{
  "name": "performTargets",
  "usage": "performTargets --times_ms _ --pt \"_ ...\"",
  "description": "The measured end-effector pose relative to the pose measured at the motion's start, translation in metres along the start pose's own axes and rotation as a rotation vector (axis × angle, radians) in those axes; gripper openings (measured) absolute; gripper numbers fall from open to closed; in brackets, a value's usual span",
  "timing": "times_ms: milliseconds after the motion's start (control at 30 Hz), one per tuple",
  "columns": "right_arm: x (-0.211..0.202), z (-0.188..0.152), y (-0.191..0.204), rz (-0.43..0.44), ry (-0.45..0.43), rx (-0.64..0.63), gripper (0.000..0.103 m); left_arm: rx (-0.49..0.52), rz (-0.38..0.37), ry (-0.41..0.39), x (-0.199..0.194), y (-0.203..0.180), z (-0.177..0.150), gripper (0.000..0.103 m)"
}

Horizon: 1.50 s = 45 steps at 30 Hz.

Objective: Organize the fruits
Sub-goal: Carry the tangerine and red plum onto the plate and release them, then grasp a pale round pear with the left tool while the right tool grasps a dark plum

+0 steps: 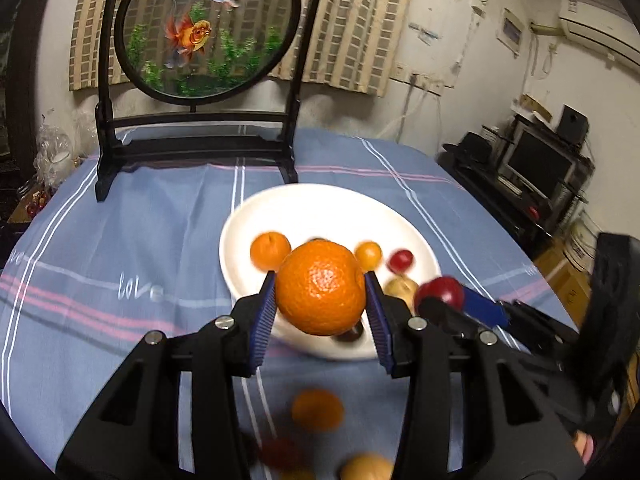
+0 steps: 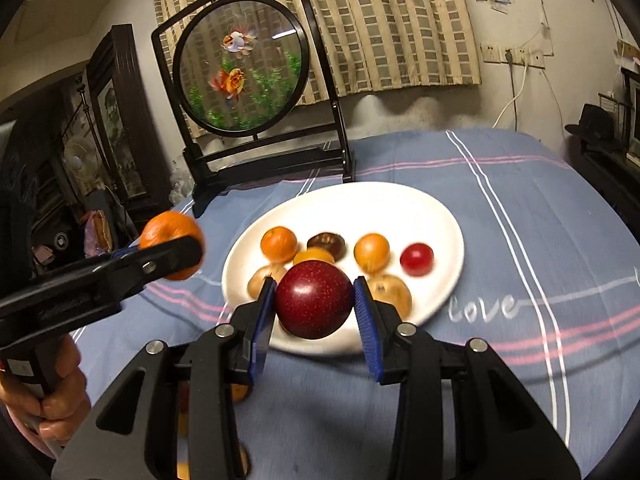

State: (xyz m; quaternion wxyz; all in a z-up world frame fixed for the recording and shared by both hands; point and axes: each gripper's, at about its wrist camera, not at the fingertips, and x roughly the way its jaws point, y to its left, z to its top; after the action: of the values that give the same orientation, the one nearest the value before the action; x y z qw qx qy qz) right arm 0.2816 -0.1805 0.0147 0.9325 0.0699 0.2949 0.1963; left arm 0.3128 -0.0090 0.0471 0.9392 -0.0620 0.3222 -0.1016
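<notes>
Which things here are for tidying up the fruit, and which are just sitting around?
For the job:
- orange in the left gripper
- dark red fruit in the right gripper
- white plate with small fruits on it
- loose fruits on the cloth, like one orange one

Just sitting around:
- goldfish screen
- striped tablecloth
- curtain

blurred: loose fruits [image 1: 316, 410] lying near on the cloth | hidden: dark fruit [image 1: 352, 334] showing only partly behind held orange [image 1: 322, 286] | cut off: person's hand [image 2: 60, 392] running out at left edge
</notes>
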Motion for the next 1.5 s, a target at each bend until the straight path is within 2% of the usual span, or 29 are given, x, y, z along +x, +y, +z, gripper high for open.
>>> performTargets --times_ms 233,500,567,600,633,667,767,833,900,967,1100,1133,1267,1367,1500 --pt "0.038 0.007 -0.007 -0.028 0.057 -0.020 0.039 -0.035 0.047 0.087 0.053 0.021 0.011 0.044" --pt "0.063 0.005 -0.007 -0.025 0.128 -0.044 0.040 -0.045 0.061 0.160 0.079 0.034 0.005 0.044" --pt "0.065 0.004 -0.005 -0.015 0.137 -0.055 0.044 -0.063 0.057 0.178 0.081 0.037 0.004 0.052" --pt "0.064 0.005 -0.003 -0.016 0.137 -0.059 0.046 -0.067 0.055 0.173 0.079 0.037 0.005 0.064" --pt "0.061 0.006 -0.002 -0.017 0.131 -0.061 0.051 -0.071 0.063 0.157 0.073 0.037 0.007 0.069" --pt "0.055 0.007 -0.001 -0.007 0.115 -0.061 0.054 -0.072 0.065 0.142 0.067 0.037 0.009 0.071" --pt "0.038 0.014 0.001 0.008 0.073 -0.065 0.054 -0.067 0.049 0.097 0.041 0.033 0.014 0.075" --pt "0.027 0.017 0.000 0.024 0.057 -0.062 0.054 -0.066 0.068 0.056 0.021 0.030 0.017 0.095" --pt "0.018 0.017 0.000 0.032 0.054 -0.062 0.055 -0.065 0.097 0.008 0.000 0.027 0.013 0.098" --pt "0.009 0.015 0.000 0.039 0.063 -0.064 0.055 -0.037 0.106 0.001 -0.013 0.022 0.005 0.098" --pt "-0.004 0.006 0.007 0.083 0.151 -0.071 0.063 0.063 0.155 0.007 -0.041 0.015 -0.032 0.100" --pt "-0.010 0.000 0.013 0.100 0.184 -0.105 0.063 0.094 0.169 0.001 -0.047 0.014 -0.043 0.100" --pt "-0.033 -0.025 0.031 0.103 0.199 -0.240 0.063 0.180 0.227 -0.021 -0.068 0.013 -0.075 0.101" --pt "-0.047 -0.045 0.040 0.117 0.217 -0.325 0.063 0.173 0.199 -0.016 -0.079 0.020 -0.087 0.101" --pt "-0.060 -0.065 0.040 0.173 0.253 -0.388 0.063 0.097 0.158 -0.003 -0.086 0.036 -0.095 0.101"
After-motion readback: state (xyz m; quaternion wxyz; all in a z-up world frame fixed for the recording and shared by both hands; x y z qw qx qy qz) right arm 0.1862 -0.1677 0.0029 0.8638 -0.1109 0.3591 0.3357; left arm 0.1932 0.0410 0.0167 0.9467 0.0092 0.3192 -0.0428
